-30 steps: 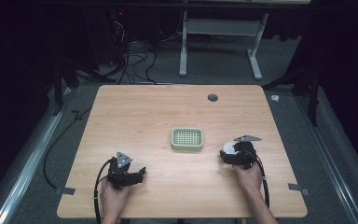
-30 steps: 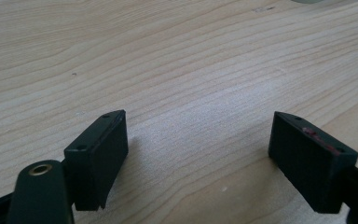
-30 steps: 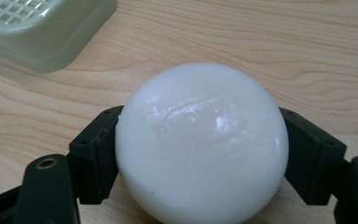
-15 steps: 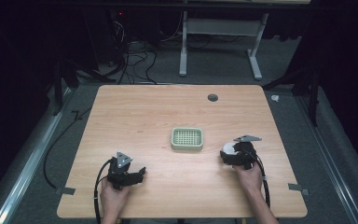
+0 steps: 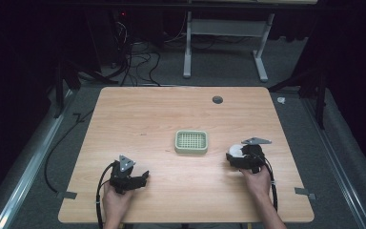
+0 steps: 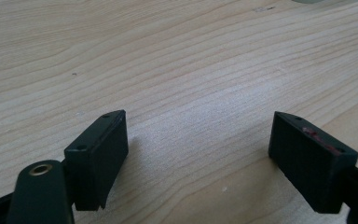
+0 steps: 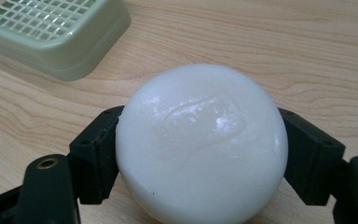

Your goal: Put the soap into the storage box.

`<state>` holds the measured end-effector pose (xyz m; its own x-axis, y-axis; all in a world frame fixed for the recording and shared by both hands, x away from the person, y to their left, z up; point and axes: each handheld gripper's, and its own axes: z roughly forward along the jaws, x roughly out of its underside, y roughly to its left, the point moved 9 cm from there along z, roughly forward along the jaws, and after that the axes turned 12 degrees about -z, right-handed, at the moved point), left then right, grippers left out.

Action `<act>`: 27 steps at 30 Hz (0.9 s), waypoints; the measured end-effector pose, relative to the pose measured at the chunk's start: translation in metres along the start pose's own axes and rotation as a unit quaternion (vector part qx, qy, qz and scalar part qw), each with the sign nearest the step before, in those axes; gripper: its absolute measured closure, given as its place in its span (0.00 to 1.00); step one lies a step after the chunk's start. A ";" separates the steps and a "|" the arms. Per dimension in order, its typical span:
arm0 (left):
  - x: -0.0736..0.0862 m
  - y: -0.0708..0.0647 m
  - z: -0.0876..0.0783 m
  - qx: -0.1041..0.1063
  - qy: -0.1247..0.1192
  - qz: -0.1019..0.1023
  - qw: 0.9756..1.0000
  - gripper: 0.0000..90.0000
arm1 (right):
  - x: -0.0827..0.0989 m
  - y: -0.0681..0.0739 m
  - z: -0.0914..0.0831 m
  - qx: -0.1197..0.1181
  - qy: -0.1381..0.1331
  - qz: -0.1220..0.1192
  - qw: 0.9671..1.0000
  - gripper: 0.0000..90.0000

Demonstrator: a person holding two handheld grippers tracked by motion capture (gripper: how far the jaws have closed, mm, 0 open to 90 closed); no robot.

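My right gripper (image 7: 200, 154) has its fingers clamped on a white soap bar (image 7: 200, 140), just beside the green soap dish (image 7: 51, 42). My left gripper (image 6: 198, 154) rests wide open and empty on the tabletop (image 5: 171, 114).

The light wooden table (image 5: 147, 114) carries a pale green slotted plastic soap dish (image 5: 191, 141) near its middle, a round dark grommet hole (image 5: 217, 99) toward the far edge, and strips of grey tape (image 5: 305, 192) at its near corners.

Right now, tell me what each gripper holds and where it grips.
The right gripper clamps the white soap bar across its two sides. The left gripper holds nothing.
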<state>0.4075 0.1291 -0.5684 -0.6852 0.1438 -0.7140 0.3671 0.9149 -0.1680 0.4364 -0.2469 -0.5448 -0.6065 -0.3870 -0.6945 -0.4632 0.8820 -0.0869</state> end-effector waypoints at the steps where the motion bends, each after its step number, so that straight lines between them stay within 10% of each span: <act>1: 0.000 0.000 0.000 0.000 0.000 0.000 1.000 0.22 | -0.001 0.000 -0.001 -0.001 -0.001 0.000 1.000 0.27; 27: 0.000 0.000 0.000 0.000 0.000 0.000 1.000 0.22 | -0.018 0.012 -0.019 -0.034 -0.034 -0.005 0.999 0.27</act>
<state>0.4075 0.1291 -0.5684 -0.6853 0.1438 -0.7139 0.3671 0.9148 -0.1682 0.4297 -0.2347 -0.5197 -0.5566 -0.3748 -0.7414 -0.5142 0.8564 -0.0470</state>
